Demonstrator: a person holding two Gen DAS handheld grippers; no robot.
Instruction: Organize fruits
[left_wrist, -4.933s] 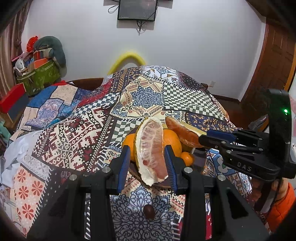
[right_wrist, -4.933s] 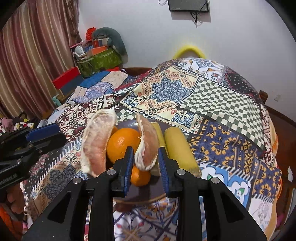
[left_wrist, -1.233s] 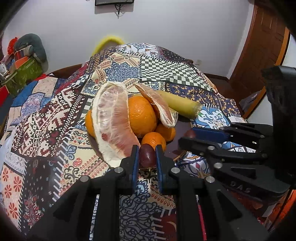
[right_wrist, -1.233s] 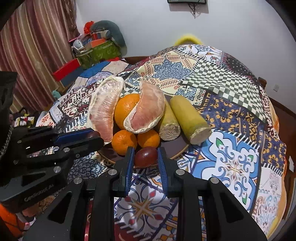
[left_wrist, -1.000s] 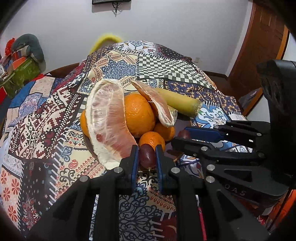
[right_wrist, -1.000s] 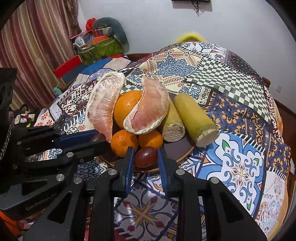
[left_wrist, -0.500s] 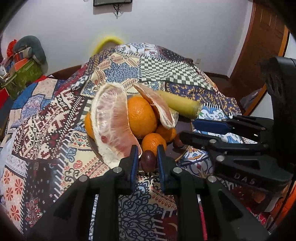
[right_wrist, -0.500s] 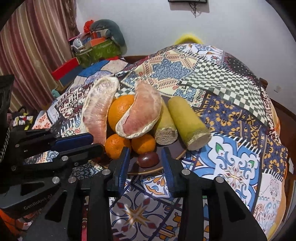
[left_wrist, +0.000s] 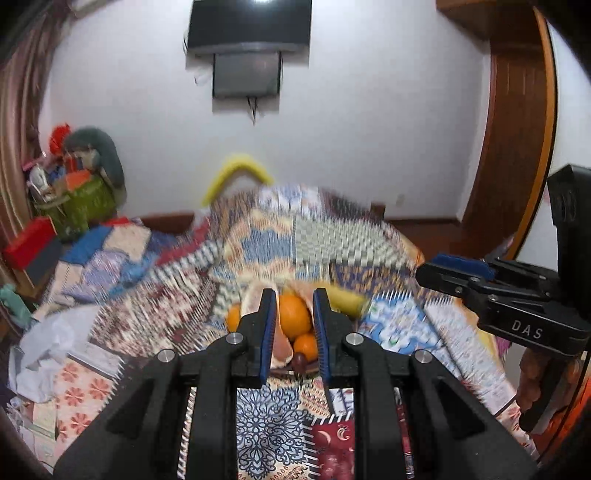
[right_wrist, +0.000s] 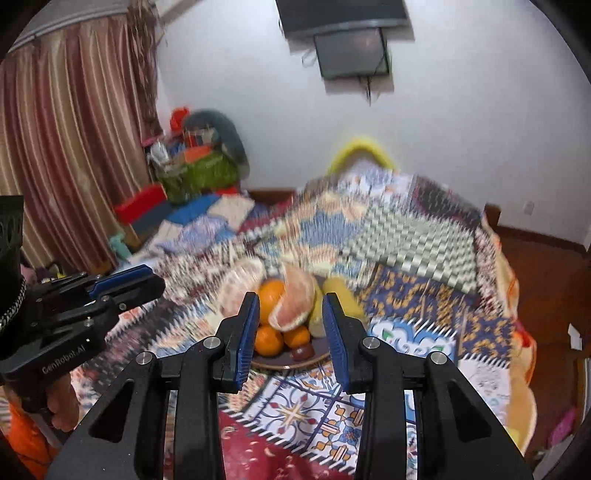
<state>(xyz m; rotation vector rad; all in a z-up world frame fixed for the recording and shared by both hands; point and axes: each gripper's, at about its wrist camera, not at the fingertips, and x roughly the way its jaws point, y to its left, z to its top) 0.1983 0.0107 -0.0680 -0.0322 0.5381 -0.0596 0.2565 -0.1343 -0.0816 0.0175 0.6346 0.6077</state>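
A dark plate (right_wrist: 284, 366) on the patchwork quilt holds oranges (right_wrist: 271, 291), two peeled pomelo segments (right_wrist: 291, 308) and yellow-green stalk pieces (right_wrist: 341, 293). One small dark red fruit (right_wrist: 302, 351) lies at the plate's front rim. Another dark red fruit (left_wrist: 299, 362) lies in front of the oranges (left_wrist: 293, 314). My left gripper (left_wrist: 293, 295) hangs above and behind the plate, its jaws a narrow gap apart with nothing between them. My right gripper (right_wrist: 290, 299) is likewise raised, open and holding nothing. Each gripper also shows in the other's view: right gripper (left_wrist: 443, 266), left gripper (right_wrist: 140, 278).
The quilt (left_wrist: 332, 243) covers a bed that fills the middle. Boxes and bags (left_wrist: 74, 199) are piled at the far left beside a curtain (right_wrist: 74, 147). A screen (left_wrist: 245, 74) hangs on the white wall. A wooden door frame (left_wrist: 517, 147) stands at the right.
Both grippers let go of the small dark fruits, which now lie on the plate. Both have risen and drawn back, so the plate looks smaller and farther away.
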